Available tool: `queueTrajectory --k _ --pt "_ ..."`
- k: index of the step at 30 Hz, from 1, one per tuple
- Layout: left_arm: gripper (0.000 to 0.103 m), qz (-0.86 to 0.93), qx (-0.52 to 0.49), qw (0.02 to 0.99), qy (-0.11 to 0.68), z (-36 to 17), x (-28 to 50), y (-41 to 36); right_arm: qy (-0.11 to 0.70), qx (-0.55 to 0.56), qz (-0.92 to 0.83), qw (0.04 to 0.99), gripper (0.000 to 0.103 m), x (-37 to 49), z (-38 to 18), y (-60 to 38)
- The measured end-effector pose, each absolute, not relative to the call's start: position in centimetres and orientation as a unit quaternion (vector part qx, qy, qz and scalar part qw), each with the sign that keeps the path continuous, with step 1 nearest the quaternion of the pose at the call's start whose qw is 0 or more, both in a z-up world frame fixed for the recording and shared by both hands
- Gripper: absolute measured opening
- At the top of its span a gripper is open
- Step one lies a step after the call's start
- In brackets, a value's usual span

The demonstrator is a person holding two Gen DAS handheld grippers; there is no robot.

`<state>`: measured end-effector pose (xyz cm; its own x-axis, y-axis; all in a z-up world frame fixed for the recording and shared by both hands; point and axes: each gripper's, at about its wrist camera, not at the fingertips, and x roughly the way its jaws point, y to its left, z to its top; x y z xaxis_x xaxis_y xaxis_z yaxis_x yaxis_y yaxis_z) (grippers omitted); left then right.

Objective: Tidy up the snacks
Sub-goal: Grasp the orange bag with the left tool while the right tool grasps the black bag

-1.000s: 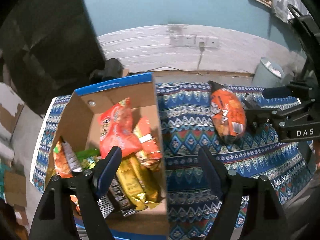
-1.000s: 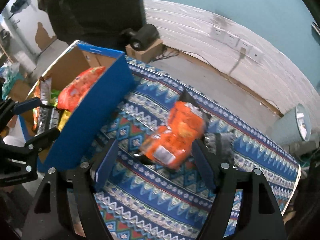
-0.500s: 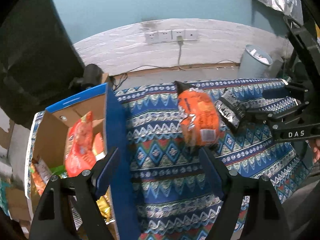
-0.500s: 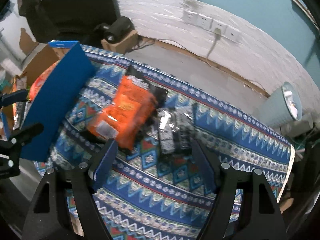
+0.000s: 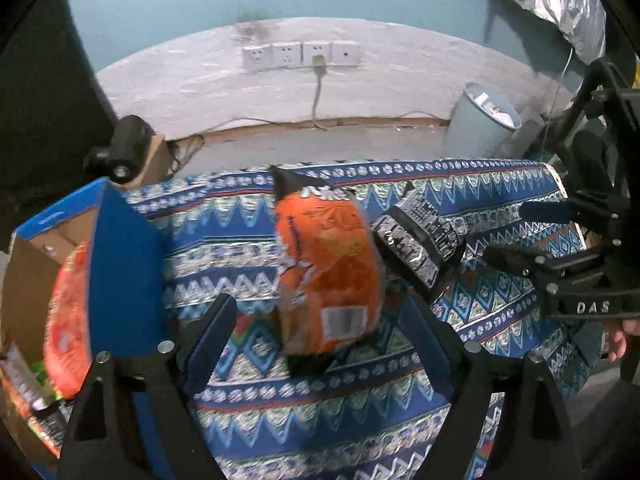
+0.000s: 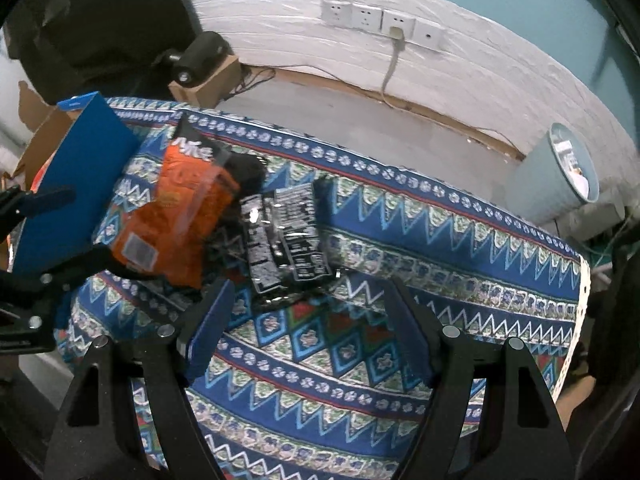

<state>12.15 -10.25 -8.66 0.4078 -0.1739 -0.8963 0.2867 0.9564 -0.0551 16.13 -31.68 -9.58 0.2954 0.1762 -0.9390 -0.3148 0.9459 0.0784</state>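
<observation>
An orange snack bag [image 5: 328, 272] [image 6: 180, 216] lies on the patterned blue tablecloth [image 5: 500, 320]. A black and silver packet [image 5: 420, 240] [image 6: 284, 236] lies against its right side. My left gripper [image 5: 316, 320] hovers over the bag's near end with its jaws opening; the bag shows between the fingers and the pads do not touch it. Just in front of the black packet, my right gripper [image 6: 308, 308] stands open and holds nothing. At the left, a cardboard box with a blue flap [image 5: 120, 272] [image 6: 72, 184] holds a red bag [image 5: 66, 320] and other snacks.
A pale bin [image 5: 480, 120] [image 6: 560, 172] stands on the floor beyond the table's right end. A black device on a small carton [image 5: 128, 152] sits on the floor behind the box. Wall sockets [image 5: 300, 54] with a cable are at the back. A hand [image 5: 624, 336] holds the right gripper.
Both grippers have swung from the box side rightward over the cloth and come lower. The orange bag now sits between the left fingers, the black packet ahead of the right ones.
</observation>
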Motion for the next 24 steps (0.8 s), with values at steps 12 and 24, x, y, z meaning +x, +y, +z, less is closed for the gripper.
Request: queueTrajectory --k 12,24 --pt "0.086 -0.153 0.05 0.81 0.564 -12.2 15.6 -13.6 0.589 -0.052 0.135 0.795 0.076 17.6 -11.8 -33.4" --pt "0.074 -0.135 0.042 0.8 0.583 -15.2 17.0 -11.5 0.589 -0.061 0.161 0.789 0.076 18.7 -13.3 -31.6"
